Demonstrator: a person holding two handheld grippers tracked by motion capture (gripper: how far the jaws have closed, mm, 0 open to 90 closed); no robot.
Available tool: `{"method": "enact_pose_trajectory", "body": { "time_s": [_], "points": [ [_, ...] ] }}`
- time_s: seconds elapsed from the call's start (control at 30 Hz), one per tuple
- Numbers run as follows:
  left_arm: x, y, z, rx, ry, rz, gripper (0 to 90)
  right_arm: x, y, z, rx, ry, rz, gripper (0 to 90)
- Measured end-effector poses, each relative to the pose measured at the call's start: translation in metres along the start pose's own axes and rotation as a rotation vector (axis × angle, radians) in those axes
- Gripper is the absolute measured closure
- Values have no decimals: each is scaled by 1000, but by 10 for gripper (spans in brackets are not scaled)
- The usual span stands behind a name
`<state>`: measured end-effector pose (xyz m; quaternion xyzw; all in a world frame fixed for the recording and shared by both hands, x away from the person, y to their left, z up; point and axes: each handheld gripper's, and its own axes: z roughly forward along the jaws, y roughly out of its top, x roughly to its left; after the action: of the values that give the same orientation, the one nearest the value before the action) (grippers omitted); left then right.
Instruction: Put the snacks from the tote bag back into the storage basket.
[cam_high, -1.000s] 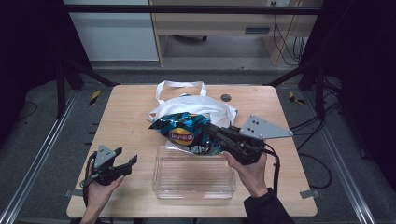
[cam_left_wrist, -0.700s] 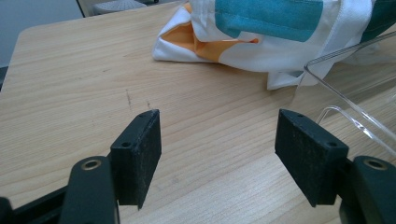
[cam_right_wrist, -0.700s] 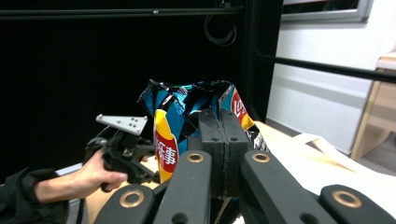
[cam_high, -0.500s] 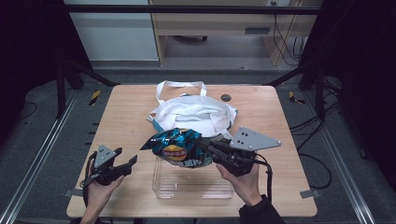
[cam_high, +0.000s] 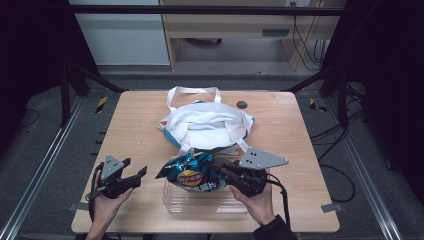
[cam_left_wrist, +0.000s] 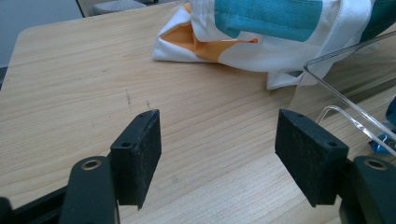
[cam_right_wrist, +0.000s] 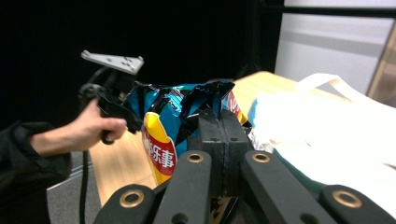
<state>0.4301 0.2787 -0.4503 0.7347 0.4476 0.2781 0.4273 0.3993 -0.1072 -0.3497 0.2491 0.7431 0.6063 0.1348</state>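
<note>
Left: the left tool (cam_high: 134, 176), held low over the bare wooden tabletop (cam_high: 135, 125), jaws spread wide with nothing between them. Centre: a blue chip bag (cam_high: 192, 175), suspended over a clear plastic tray (cam_high: 200, 205); its yellow-and-red badge carries white characters reading "乐事" in the right gripper view. Behind it lies a white cloth tote bag (cam_high: 210, 125) with teal panels. Right: the right tool (cam_high: 222, 172), jaws clamped on the bag's crimped edge.

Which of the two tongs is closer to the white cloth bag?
The right. The right tongs hold the chip bag just in front of the cloth bag; the left tongs hang open farther off.
</note>
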Motion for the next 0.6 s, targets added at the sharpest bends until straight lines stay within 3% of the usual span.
{"method": "enact_pose_trajectory", "body": {
  "time_s": [0.33,0.6],
  "points": [
    [0,0,0,1,-1,3,313,-18,-14,2,27,-58,51,900],
    [0,0,1,2,-1,-1,312,-35,-20,1,33,-142,109,900]
  ]
}}
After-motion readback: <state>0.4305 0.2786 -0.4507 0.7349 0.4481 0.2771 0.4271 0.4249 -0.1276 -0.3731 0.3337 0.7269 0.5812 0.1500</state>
